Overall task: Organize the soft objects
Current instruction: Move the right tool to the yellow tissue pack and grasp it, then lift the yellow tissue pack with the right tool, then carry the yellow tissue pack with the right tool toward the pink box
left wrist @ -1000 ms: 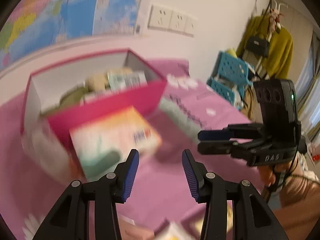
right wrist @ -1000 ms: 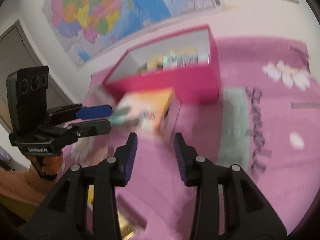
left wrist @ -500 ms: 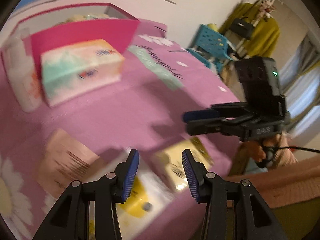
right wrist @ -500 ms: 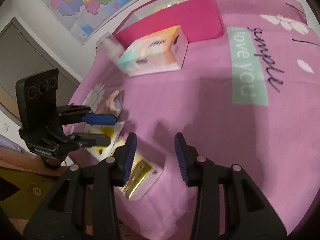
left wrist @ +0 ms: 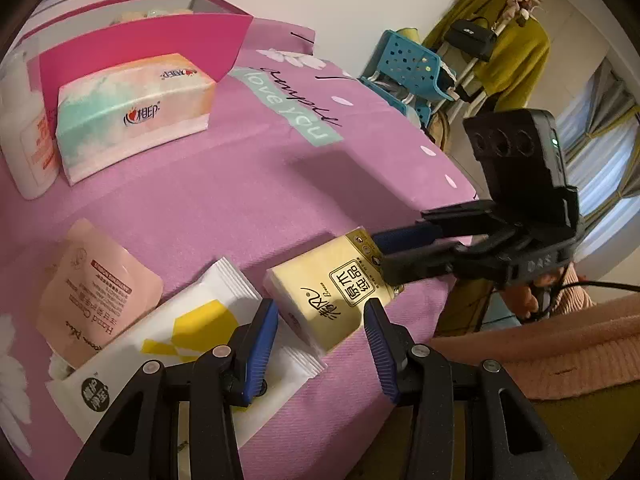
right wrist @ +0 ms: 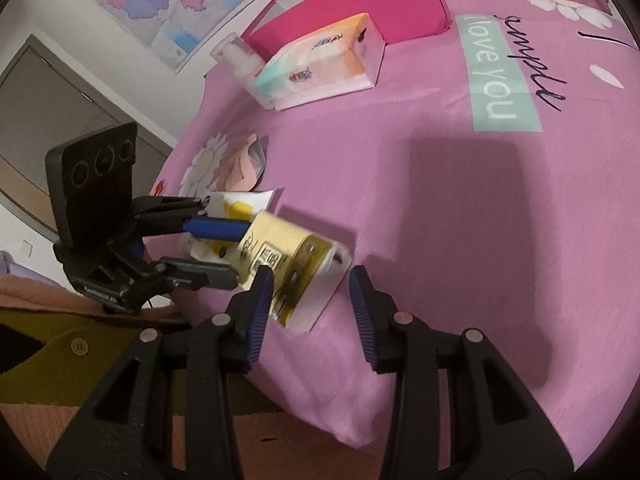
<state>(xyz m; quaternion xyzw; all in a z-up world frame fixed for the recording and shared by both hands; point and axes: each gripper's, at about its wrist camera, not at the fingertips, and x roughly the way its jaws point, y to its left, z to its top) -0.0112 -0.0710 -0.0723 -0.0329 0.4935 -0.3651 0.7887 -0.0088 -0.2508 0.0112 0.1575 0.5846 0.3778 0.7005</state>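
At the bed's left side a white bottle stands beside the large tissue pack, which leans against the pink box; the box already holds soft packs, so it is probably the destination. Along the near edge lie a pink pouch, a white wipes pack and the yellow tissue pack. Your left gripper is released, straddling the yellow pack without pressing. Your right gripper is likewise unclenched at its end, apparently for a shared lift
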